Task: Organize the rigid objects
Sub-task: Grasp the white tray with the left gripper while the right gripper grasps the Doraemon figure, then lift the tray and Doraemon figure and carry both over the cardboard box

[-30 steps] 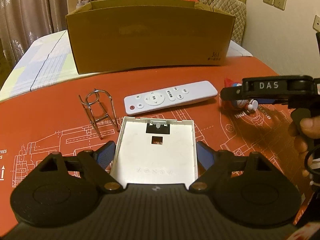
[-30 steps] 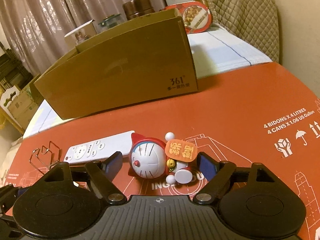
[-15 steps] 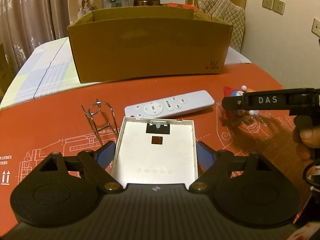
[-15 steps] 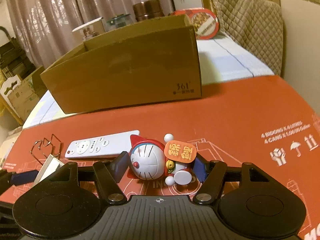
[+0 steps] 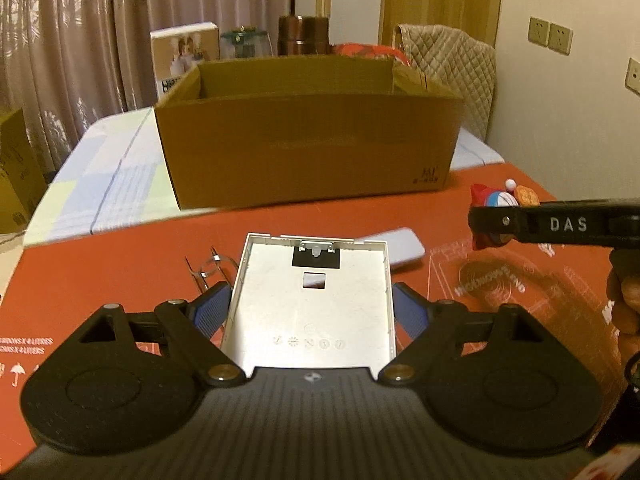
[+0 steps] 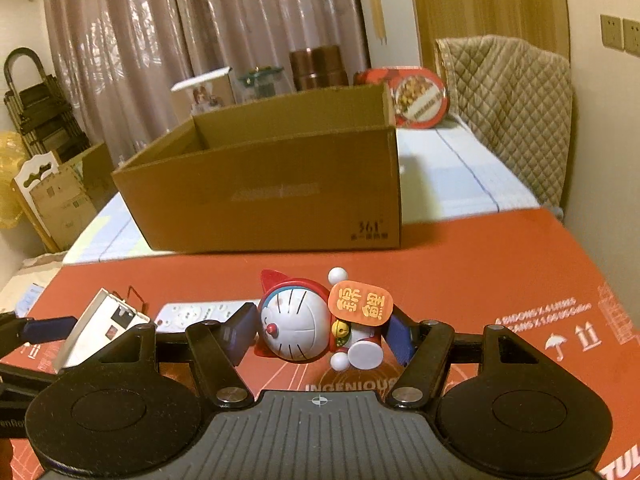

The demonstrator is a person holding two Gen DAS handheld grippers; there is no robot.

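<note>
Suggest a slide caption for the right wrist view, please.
Right claw shut on a cat figurine, facing the open cardboard box across the red mat.

I see a glossy plastic toy [image 6: 296, 328], a matt white plastic panel [image 5: 312, 304], a thin wire clip [image 5: 212, 266], a plain cardboard box [image 5: 304, 156] at my twelve o'clock

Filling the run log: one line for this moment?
left gripper: holds white tray | right gripper: holds cat figurine | cardboard box: ahead
</note>
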